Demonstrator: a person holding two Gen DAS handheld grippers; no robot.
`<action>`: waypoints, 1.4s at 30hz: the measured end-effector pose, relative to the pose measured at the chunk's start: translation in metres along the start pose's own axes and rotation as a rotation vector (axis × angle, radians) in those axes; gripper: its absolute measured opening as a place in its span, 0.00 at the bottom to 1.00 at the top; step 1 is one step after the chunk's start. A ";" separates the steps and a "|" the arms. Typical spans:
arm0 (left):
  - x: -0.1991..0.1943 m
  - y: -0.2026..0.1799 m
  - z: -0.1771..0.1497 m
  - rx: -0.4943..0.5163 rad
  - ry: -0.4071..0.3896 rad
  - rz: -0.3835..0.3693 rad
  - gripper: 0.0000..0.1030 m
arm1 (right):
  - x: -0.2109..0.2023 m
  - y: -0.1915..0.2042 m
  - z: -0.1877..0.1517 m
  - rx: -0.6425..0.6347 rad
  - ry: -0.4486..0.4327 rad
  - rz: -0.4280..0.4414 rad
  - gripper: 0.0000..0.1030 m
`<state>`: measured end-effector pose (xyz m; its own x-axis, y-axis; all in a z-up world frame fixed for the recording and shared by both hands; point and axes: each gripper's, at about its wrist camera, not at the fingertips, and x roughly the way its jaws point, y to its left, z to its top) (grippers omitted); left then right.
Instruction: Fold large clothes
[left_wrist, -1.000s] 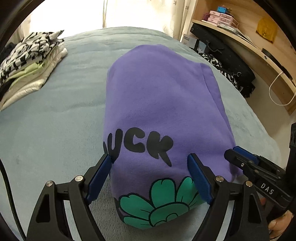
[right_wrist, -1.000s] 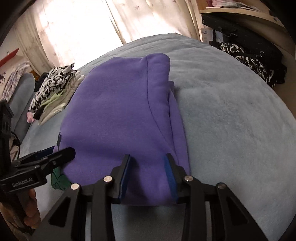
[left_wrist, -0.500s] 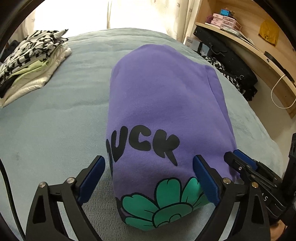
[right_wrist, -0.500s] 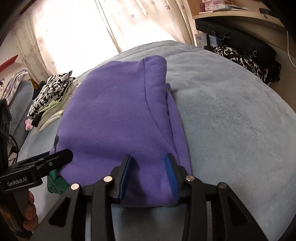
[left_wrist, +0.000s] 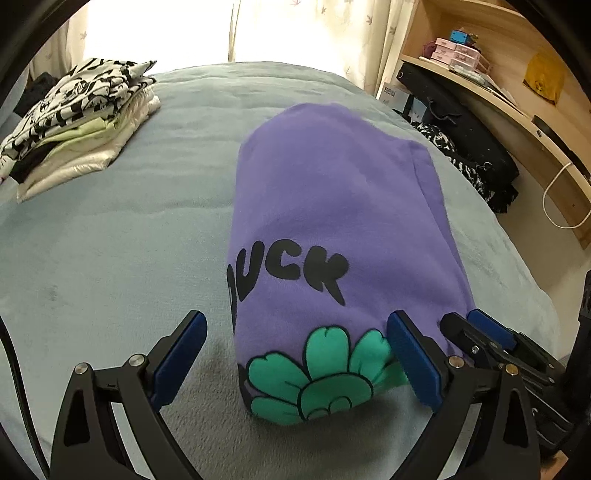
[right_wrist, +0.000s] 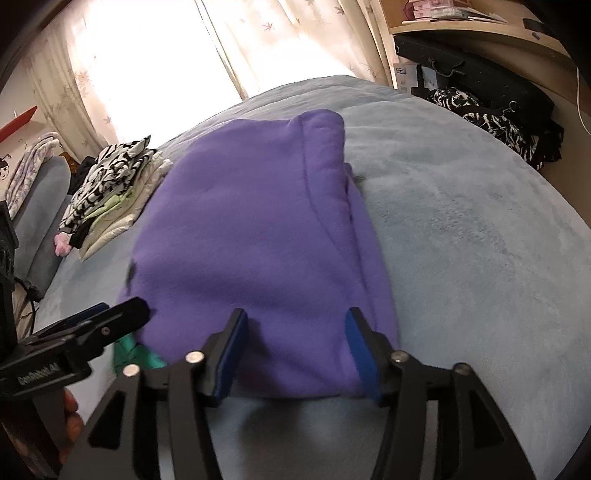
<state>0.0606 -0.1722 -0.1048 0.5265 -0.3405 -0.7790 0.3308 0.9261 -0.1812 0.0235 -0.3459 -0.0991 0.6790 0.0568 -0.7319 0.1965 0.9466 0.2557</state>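
Observation:
A purple sweatshirt lies folded into a long bundle on the grey-blue bed; black letters and a green flower show on its near end. My left gripper stands open, wide on either side of that near end, its pads clear of the cloth. In the right wrist view the same sweatshirt fills the middle. My right gripper sits at its near right corner with its jaws opening; the cloth lies between the blue pads, which no longer pinch it. Each gripper shows at the edge of the other's view.
A stack of folded clothes with a black-and-white top sits at the far left of the bed. A wooden shelf with boxes and dark bags runs along the right. Curtains hang behind. A person's hand holds the left gripper.
Both grippers have spread their jaws off the sweatshirt's near end, the left one first and wider. The left gripper has drawn back a little, so the bundle looks farther away.

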 end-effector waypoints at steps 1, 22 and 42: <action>-0.004 0.000 0.000 -0.001 0.002 -0.005 0.94 | -0.004 0.002 -0.001 0.002 -0.001 0.005 0.58; -0.023 0.018 0.002 -0.077 0.037 -0.141 0.94 | -0.052 -0.020 0.015 0.086 0.037 0.115 0.71; 0.061 0.040 0.025 -0.175 0.159 -0.286 0.99 | 0.048 -0.073 0.057 0.148 0.256 0.279 0.71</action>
<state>0.1252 -0.1602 -0.1444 0.2990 -0.5726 -0.7633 0.3008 0.8157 -0.4941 0.0818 -0.4304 -0.1170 0.5265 0.3995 -0.7504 0.1422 0.8289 0.5411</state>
